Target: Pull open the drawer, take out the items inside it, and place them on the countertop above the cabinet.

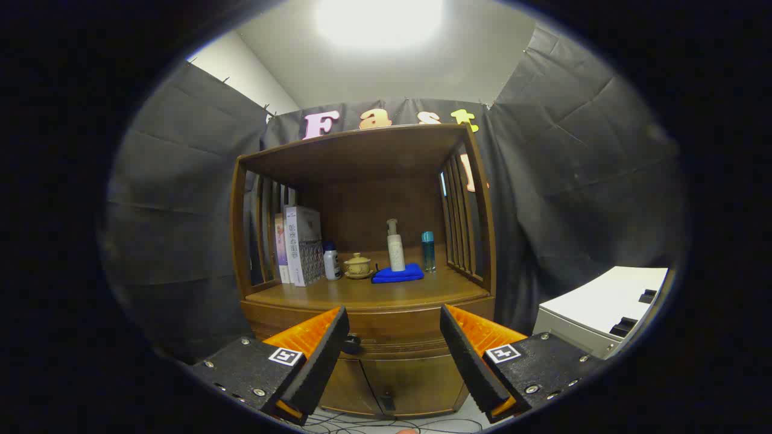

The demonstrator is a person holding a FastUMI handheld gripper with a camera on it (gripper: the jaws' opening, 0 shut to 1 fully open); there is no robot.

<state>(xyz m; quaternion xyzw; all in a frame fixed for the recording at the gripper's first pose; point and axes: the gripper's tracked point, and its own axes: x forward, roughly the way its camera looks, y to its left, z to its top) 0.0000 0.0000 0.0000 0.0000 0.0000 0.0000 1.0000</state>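
Fingers (329, 355) of the gripper (395, 352) are held wide apart with nothing gripped, aimed at the closed drawer (392, 331), whose dark knob (351, 344) is seen beside the left one. Books (298, 246), bottles (395, 246) and a blue cloth (397, 274) are parked on the countertop (368, 292) beyond.

the left finger (329, 349) covers part of the dark drawer knob (351, 345), and both fingers hide the ends of the closed drawer front (395, 330) between them. beyond them, the lettering on the books (301, 244) is too small to read.
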